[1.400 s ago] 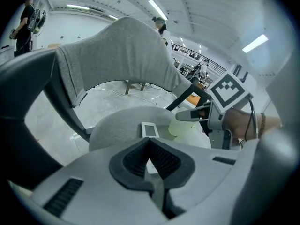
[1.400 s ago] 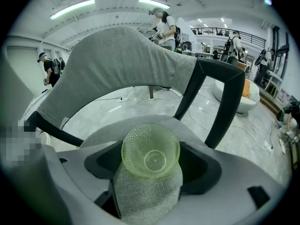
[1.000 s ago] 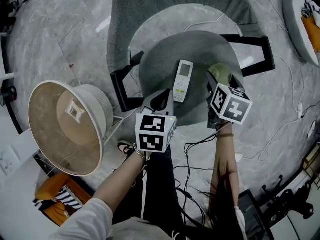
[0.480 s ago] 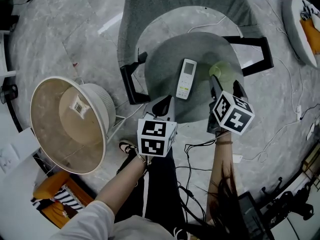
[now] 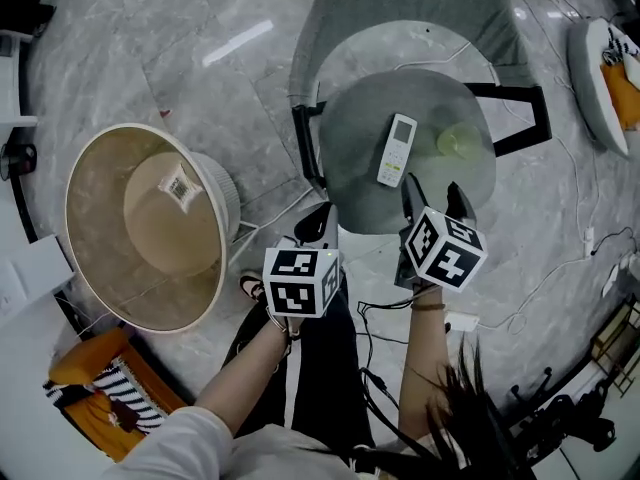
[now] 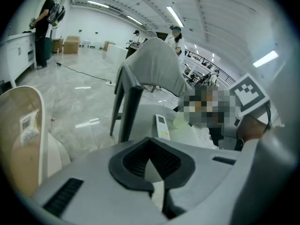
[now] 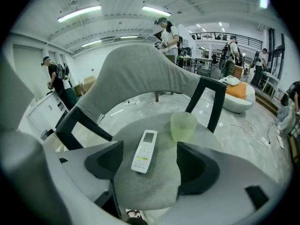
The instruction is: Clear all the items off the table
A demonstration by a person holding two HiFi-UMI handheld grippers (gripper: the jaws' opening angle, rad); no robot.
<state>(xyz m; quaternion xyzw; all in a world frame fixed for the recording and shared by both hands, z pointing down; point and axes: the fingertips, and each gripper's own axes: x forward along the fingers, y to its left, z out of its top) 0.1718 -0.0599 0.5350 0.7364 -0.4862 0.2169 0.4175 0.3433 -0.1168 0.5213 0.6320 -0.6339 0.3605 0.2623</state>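
Note:
A white remote (image 5: pixel 397 150) and a pale green cup (image 5: pixel 458 141) sit on the round grey table (image 5: pixel 355 183). In the head view, my right gripper (image 5: pixel 431 188) hovers open at the table's near edge, short of both items and holding nothing. My left gripper (image 5: pixel 322 211) is shut and empty, just off the near-left edge. The right gripper view looks between the open jaws of the right gripper (image 7: pixel 149 165) at the remote (image 7: pixel 144 151) and, behind it, the cup (image 7: pixel 183 126). In the left gripper view, the left gripper (image 6: pixel 151 163) has its pads together, with the remote (image 6: pixel 162 126) far beyond.
A large beige bin (image 5: pixel 140 223) lies tipped on the floor to the left. A chair draped in grey cloth (image 5: pixel 400 18) with a black frame stands behind the table. Cables run over the marble floor. People stand far off in the hall.
Both grippers have drawn back toward me from the table. The right gripper, which was beside the cup, is now clear of it. The remote and cup have not moved.

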